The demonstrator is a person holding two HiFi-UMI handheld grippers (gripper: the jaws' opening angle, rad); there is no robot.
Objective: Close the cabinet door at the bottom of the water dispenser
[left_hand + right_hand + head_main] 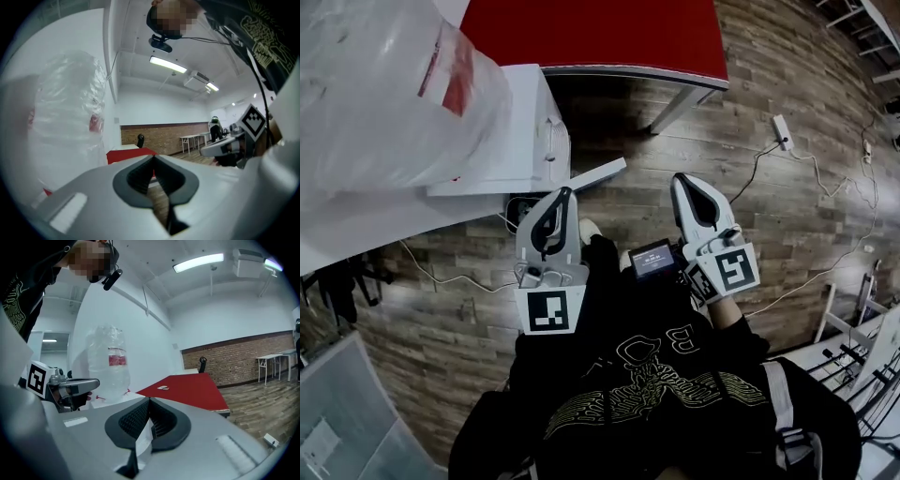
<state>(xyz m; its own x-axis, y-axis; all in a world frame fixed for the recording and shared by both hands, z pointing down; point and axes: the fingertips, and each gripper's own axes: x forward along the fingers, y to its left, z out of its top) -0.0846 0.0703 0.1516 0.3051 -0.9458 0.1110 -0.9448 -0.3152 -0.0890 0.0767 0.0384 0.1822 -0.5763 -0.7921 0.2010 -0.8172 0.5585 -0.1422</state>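
Note:
The white water dispenser (525, 122) stands at the upper left, with a plastic-wrapped bottle (384, 84) on top of it. Its lower cabinet door (602, 172) stands open and shows edge-on as a thin white slab that juts to the right. My left gripper (565, 194) is shut and empty, with its tip close beside the door's near face; whether they touch I cannot tell. My right gripper (682, 180) is shut too, empty, a little right of the door's free edge. The left gripper view shows the bottle (65, 108), and the right gripper view shows it as well (110, 364).
A red table (600, 33) stands just beyond the dispenser, with one leg (675, 108) near the door. A power strip (782, 131) and cables lie on the wood floor to the right. A white cable (441, 277) runs left of my feet. A small screen (652, 258) hangs at my chest.

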